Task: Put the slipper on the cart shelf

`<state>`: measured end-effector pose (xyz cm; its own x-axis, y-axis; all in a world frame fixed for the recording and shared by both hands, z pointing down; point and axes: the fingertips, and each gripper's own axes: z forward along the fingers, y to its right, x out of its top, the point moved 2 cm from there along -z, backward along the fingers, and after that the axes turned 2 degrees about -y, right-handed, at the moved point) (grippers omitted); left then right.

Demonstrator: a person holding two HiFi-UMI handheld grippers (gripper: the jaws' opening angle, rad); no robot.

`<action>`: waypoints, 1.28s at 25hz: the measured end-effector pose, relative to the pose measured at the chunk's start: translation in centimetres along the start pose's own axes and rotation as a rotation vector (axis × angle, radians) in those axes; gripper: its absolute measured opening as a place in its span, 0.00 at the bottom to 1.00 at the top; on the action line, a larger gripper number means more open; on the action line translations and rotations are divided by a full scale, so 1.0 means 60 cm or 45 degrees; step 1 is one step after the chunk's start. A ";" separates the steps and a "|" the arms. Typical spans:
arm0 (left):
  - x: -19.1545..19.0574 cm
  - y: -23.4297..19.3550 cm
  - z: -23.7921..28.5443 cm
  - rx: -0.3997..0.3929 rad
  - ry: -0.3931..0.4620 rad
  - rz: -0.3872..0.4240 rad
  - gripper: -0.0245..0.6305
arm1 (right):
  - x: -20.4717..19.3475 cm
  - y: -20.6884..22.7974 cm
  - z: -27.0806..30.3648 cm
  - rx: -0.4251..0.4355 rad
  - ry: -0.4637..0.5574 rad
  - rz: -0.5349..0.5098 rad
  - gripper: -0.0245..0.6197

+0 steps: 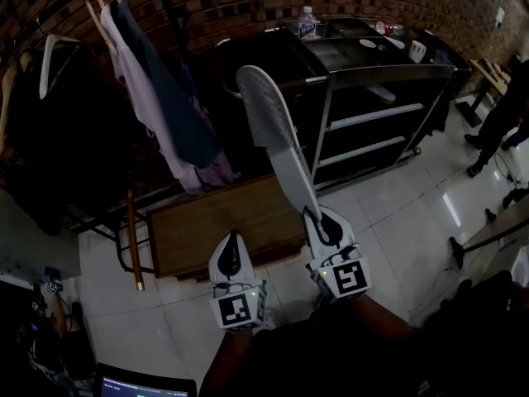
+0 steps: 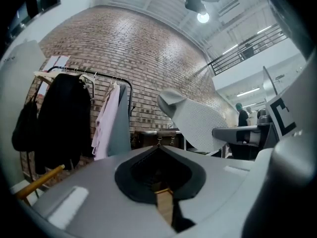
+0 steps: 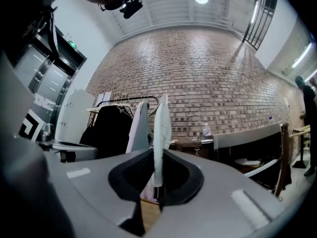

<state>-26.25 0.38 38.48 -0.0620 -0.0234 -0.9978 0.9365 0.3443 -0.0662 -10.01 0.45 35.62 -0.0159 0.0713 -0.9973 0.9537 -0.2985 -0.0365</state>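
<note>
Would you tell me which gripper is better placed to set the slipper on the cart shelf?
Right. The right gripper is shut on the slipper, held up with its far end toward the cart. The left gripper is shut on nothing and sits farther from it.

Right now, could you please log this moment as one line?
right gripper: shut on slipper, held up | left gripper: shut, empty | cart shelf: slipper not yet on it
</note>
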 end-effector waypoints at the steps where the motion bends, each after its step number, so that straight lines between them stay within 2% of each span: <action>1: 0.000 0.002 0.000 -0.002 0.003 0.001 0.06 | -0.001 0.002 -0.003 -0.003 -0.002 -0.005 0.09; 7: 0.001 0.017 0.001 -0.024 0.005 0.003 0.06 | -0.010 0.011 -0.020 -0.022 -0.026 -0.022 0.09; 13: -0.007 0.064 0.012 -0.097 -0.010 0.030 0.06 | -0.038 0.053 -0.043 -0.081 -0.067 -0.003 0.09; 21: -0.025 0.134 0.078 -0.107 -0.062 0.046 0.06 | -0.070 0.166 -0.056 -0.133 -0.125 -0.041 0.09; 32: -0.037 0.265 0.184 -0.171 -0.075 0.013 0.06 | -0.127 0.327 -0.092 -0.186 -0.293 -0.099 0.10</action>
<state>-7.40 -4.47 39.65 -0.0283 -0.0729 -0.9969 0.8820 0.4675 -0.0592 10.46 -0.70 42.85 -0.1429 -0.1344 -0.9806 0.9798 -0.1591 -0.1210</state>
